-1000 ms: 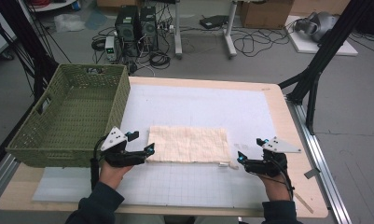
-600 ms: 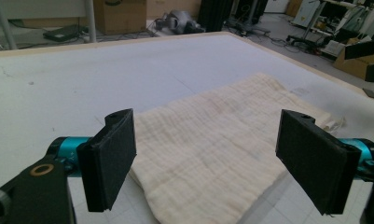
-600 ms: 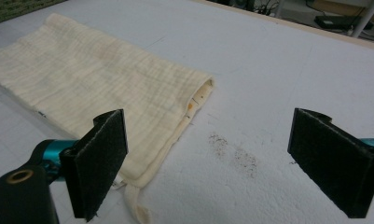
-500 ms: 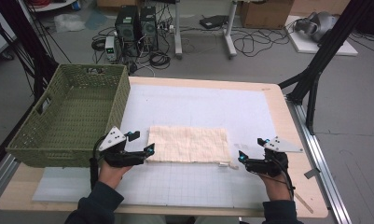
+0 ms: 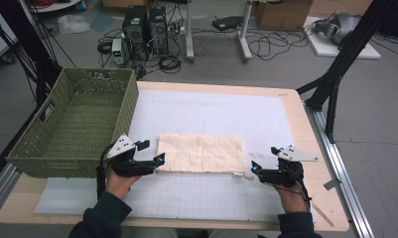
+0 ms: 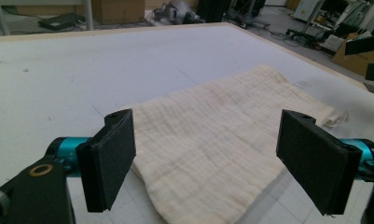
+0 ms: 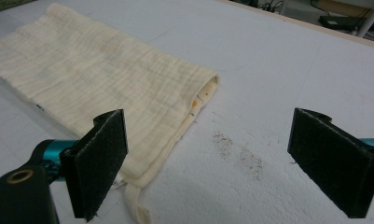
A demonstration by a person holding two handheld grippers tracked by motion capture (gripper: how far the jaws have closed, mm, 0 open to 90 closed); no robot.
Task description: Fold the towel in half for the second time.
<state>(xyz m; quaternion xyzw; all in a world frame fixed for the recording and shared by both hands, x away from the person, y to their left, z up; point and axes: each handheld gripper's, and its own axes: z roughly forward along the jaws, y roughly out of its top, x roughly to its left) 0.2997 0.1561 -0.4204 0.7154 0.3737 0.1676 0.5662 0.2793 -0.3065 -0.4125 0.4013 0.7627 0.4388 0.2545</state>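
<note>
Little is being shifted since earlier; both spread grippers, left gripper (image 5: 159,159) and right gripper (image 5: 255,168), are being held at the cloth's (image 5: 201,152) corners; one layer may be snagged.

I see a cream, finely ribbed folded muslin cloth (image 5: 200,153) with faint yellowish patches and a small orange fleck at its edge in the right gripper view. It lies on a white foam mat (image 5: 211,114) marked with a thin grey grid and some dark brown specks. The pale wooden bench (image 5: 310,148) frames it. My left claw (image 5: 159,159) and right claw (image 5: 254,167) are black with teal collars and grey top plates. The woven plastic basket (image 5: 77,124) is olive green.
</note>
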